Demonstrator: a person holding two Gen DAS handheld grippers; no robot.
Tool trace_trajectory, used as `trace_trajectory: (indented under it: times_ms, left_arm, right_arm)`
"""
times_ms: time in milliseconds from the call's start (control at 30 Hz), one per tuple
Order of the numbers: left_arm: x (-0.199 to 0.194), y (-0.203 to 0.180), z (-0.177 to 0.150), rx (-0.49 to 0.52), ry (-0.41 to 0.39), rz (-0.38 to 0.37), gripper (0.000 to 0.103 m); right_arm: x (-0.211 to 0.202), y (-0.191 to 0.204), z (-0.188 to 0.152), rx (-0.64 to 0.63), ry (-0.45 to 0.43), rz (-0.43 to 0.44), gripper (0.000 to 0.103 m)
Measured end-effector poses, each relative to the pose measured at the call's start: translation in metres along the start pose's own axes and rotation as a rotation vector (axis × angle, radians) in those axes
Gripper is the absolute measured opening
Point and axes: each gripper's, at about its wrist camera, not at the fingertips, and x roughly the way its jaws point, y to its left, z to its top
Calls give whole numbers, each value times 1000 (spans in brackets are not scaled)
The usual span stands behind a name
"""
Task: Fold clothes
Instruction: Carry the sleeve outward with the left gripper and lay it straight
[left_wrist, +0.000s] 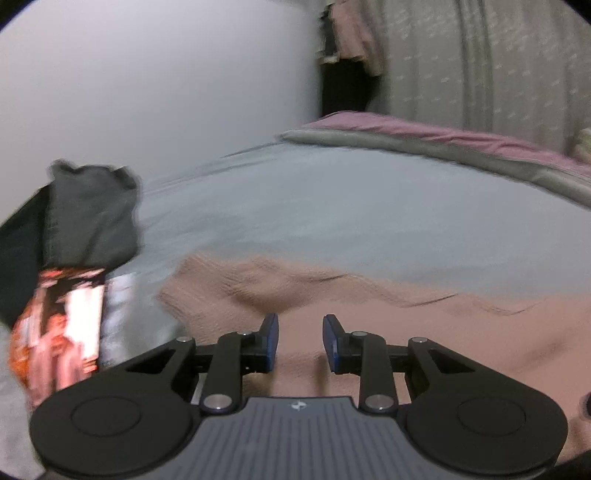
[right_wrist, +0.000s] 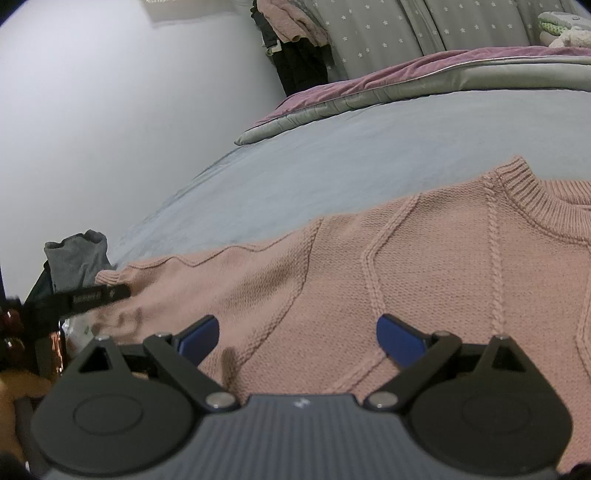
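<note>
A pink knitted sweater (right_wrist: 424, 266) lies flat on the blue-grey bed sheet (right_wrist: 332, 162), its ribbed collar (right_wrist: 535, 199) toward the right and one sleeve (right_wrist: 192, 273) stretched out to the left. My right gripper (right_wrist: 297, 338) hovers over the sweater's body, wide open with nothing between its blue pads. In the left wrist view the same sweater (left_wrist: 406, 314) appears blurred. My left gripper (left_wrist: 300, 341) is above the sleeve area, its jaws parted by a narrow gap and holding nothing. The other gripper's black finger (right_wrist: 99, 297) shows over the sleeve cuff.
A folded grey garment (left_wrist: 92, 214) sits at the bed's left edge beside a patterned orange and white item (left_wrist: 62, 332). A pink and grey duvet (right_wrist: 406, 85) is bunched at the far end. Hanging clothes (right_wrist: 291, 33) and a starred curtain (right_wrist: 388, 33) stand behind.
</note>
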Motion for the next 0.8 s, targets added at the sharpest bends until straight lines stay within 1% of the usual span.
trace_trajectory:
  times_ms: [133, 167, 200, 300, 367, 400, 467, 500, 533, 633, 733, 800]
  left_arm:
    - [7, -27, -2, 27, 20, -109, 29]
    - [10, -34, -4, 32, 24, -128, 29]
    - [14, -39, -6, 35, 29, -130, 29]
    - [30, -46, -8, 55, 54, -95, 29]
    - [45, -38, -7, 77, 61, -26, 30]
    - [49, -34, -6, 83, 56, 21, 31]
    - [57, -21, -3, 76, 51, 113, 31]
    - [60, -15, 0, 58, 55, 134, 32]
    - [60, -10, 1, 34, 59, 139, 32]
    - [51, -7, 0, -20, 70, 118, 32]
    - [34, -12, -5, -68, 78, 58, 32]
    - [16, -18, -13, -83, 76, 13, 32]
  right_arm:
    - [0, 1, 0, -5, 0, -3, 97]
    - [0, 1, 0, -6, 1, -3, 97]
    - [0, 1, -1, -7, 1, -3, 97]
    - [0, 1, -1, -8, 1, -1, 97]
    - [-1, 0, -1, -4, 2, 2, 97]
    - [-1, -1, -1, -3, 1, 3, 97]
    - [-2, -1, -1, -3, 1, 2, 97]
    - [-2, -1, -1, -4, 1, 1, 97]
    - [-2, -1, -2, -5, 1, 0, 97]
    - [-2, 0, -1, -5, 1, -1, 97]
    - [-1, 2, -1, -9, 3, -4, 97]
    - [-1, 0, 0, -4, 1, -1, 97]
